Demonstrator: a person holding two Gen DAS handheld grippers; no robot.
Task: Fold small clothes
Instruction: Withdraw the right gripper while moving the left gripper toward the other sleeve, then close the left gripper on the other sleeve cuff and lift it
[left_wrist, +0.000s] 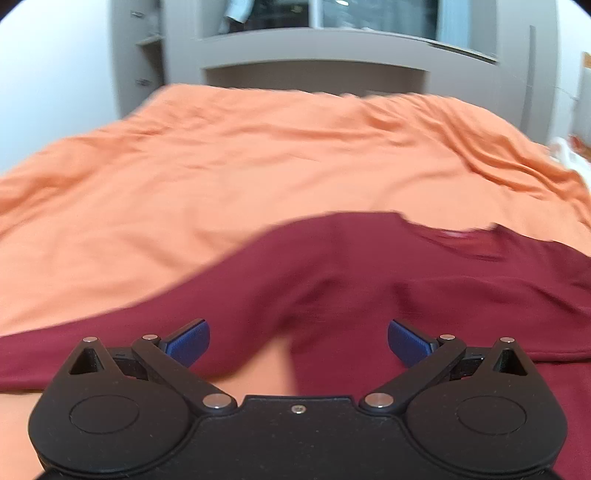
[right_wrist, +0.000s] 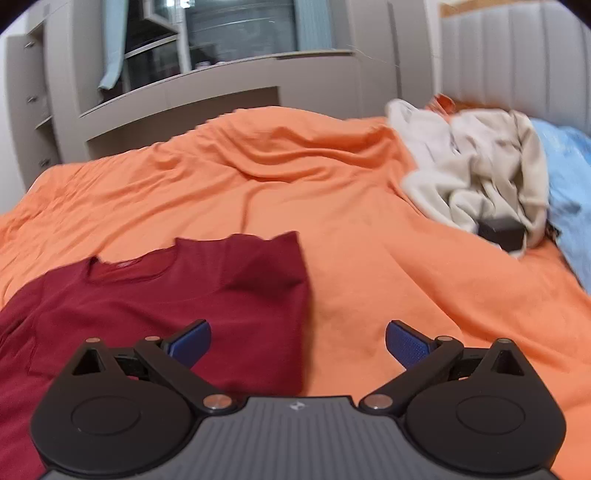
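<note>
- Left tool (left_wrist: 299, 341): jaws spread wide and released. The blue pads (left_wrist: 188, 341) stand well apart with nothing clamped between them.
- Right tool (right_wrist: 298, 341): jaws spread wide and released. Nothing is gripped; its blue pads (right_wrist: 406, 343) are clear of the fabric.
- Shirt (right_wrist: 177, 295): a dark red garment lying on the bed, collar toward the far side. In the right wrist view its right-hand side is folded inward, giving a straight vertical edge that runs down toward the tool.
- In the left wrist view the shirt (left_wrist: 369, 280) fills the lower half of the frame. A sleeve or side portion stretches toward the lower left, and a patch of bed cover shows through a gap in the fabric just ahead of the tool body. This view is blurred, so finer folds cannot be read.
- Bed cover (right_wrist: 332, 192): orange, wrinkled, covering the whole bed and lying under the shirt.
- Clothes pile (right_wrist: 480, 166): beige and white garments heaped at the far right of the bed, well apart from the shirt. A small dark object (right_wrist: 502, 230) lies at the near edge of this pile; its type cannot be determined.
- Blue fabric (right_wrist: 569, 173): lies just beside the pile at the right edge of the frame.
- Wall unit (right_wrist: 221, 85): grey shelving and cabinets stand beyond the bed.
</note>
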